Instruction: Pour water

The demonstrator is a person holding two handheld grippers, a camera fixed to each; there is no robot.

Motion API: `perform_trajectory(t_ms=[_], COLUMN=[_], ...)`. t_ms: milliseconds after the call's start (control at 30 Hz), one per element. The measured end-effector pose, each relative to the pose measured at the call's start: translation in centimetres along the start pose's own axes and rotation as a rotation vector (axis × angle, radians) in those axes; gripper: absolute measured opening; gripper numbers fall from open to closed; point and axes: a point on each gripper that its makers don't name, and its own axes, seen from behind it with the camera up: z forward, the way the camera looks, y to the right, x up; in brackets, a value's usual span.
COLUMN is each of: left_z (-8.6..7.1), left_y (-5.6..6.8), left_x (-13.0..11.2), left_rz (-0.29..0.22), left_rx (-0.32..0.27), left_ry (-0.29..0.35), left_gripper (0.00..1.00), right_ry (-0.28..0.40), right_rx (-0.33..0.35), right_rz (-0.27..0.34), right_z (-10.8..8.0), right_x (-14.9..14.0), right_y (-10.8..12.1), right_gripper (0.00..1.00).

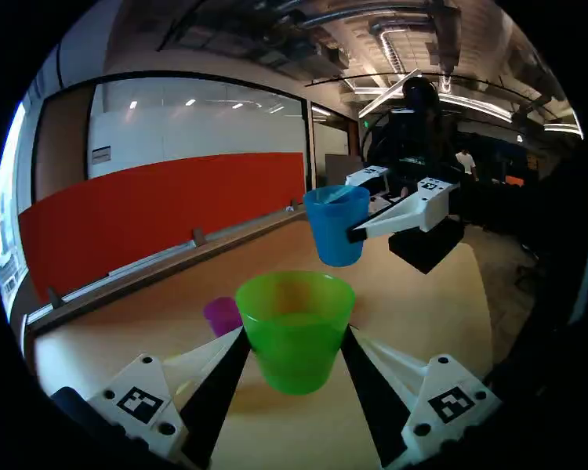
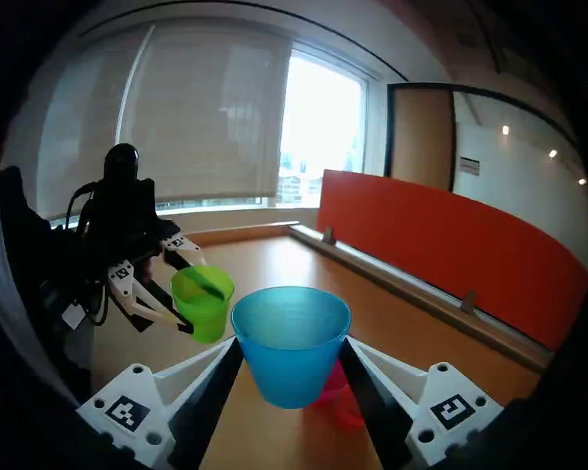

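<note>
Green cup: clamped upright btwn left gripper fingers, over wooden table. Blue cup: pinched same way in right gripper, upright, raised in air beyond green cup, apart from it. Purple cup: standing on table, just left of green cup in left gripper view.

Purple cup, just beyond left gripper jaws: mostly hidden behind green cup and one finger. Pink cup, behind right gripper jaws: largely covered by blue cup. Gripper bodies cut off at lower edges. Water level in either held cup: cannot tell. Distant person, far beyond jaws: too small for detail.
</note>
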Motion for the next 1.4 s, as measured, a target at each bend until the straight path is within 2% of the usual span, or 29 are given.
perform_trajectory(t_ms=[467, 900, 1400], left_z=[1.2, 2.4, 3.4], left_y=[0.3, 0.3, -0.4], left_x=[-2.3, -5.3, -8.7], left_rz=[0.012, 0.003, 0.005], left_rx=[-0.021, -0.049, -0.072], left_ry=[-0.071, -0.163, -0.267], left_gripper=[0.80, 0.80, 0.80], right_ry=[-0.070, -0.156, -0.255], right_rx=[0.024, 0.038, 0.063], right_rz=[-0.002, 0.008, 0.010], right_z=[0.5, 1.4, 3.0], right_x=[-3.6, -7.1, -10.8], right_y=[-0.3, 0.1, 0.4], right_gripper=[0.88, 0.88, 0.89])
